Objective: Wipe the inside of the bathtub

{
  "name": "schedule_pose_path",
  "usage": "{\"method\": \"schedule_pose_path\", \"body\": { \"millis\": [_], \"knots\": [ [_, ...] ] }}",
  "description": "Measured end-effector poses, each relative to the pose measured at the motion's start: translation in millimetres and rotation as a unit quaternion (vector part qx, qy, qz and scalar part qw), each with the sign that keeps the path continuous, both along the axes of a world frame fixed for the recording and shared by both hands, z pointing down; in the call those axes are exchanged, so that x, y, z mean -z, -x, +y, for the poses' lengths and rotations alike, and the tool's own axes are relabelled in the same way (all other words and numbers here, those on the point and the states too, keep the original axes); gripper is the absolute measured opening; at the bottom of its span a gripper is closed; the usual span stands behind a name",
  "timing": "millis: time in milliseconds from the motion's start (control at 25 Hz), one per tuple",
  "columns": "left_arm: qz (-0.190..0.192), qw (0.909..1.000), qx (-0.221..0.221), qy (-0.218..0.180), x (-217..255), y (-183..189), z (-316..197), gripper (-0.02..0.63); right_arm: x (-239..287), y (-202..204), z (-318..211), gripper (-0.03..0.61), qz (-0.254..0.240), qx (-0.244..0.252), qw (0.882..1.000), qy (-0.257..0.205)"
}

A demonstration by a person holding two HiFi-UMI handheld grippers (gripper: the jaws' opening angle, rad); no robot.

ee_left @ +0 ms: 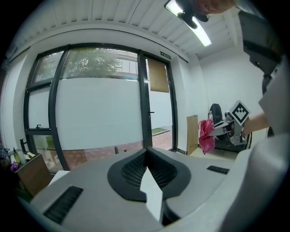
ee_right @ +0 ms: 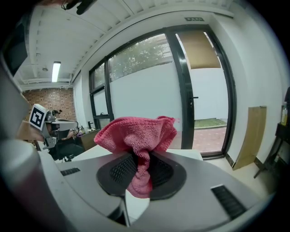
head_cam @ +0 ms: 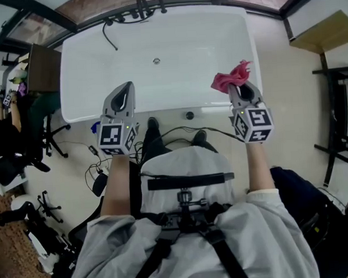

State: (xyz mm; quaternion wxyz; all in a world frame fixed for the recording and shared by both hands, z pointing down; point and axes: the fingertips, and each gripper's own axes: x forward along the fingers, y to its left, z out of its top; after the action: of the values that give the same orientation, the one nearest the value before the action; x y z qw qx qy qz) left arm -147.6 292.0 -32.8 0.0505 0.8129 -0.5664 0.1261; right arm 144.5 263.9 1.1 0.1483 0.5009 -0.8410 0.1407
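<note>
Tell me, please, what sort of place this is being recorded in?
Likely a test lab or showroom, not a home bathroom: a freestanding white bathtub stands beside tall glass doors, with office chairs and loose cables on the floor nearby.

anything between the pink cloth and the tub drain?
Nothing. Head view shows bare white bathtub interior between the pink cloth, held by the right gripper, and the drain.

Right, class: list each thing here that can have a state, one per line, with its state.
left gripper: jaws shut, empty.
right gripper: jaws shut on the pink cloth.
pink cloth: bunched, held up in the air.
bathtub: empty, no water seen.
ceiling light: lit.
</note>
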Motion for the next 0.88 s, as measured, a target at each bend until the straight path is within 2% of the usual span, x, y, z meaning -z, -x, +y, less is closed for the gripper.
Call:
{"method": "schedule_pose_path", "body": {
  "millis": [320, 560, 880],
  "knots": [
    [0.025, 0.9994, -0.023, 0.000, 5, 25, 17, 0.006, -9, 16, 43, 0.058, 0.008, -0.038, 0.999, 0.015],
    [0.027, 0.9982, -0.053, 0.011, -2, 54, 28, 0.006, -19, 52, 58, 0.057, -0.002, -0.075, 0.997, 0.029],
    [0.029, 0.9988, -0.034, 0.019, -14, 114, 27, 0.006, -24, 110, 54, 0.057, 0.004, -0.070, 0.997, 0.035]
  ]
}}
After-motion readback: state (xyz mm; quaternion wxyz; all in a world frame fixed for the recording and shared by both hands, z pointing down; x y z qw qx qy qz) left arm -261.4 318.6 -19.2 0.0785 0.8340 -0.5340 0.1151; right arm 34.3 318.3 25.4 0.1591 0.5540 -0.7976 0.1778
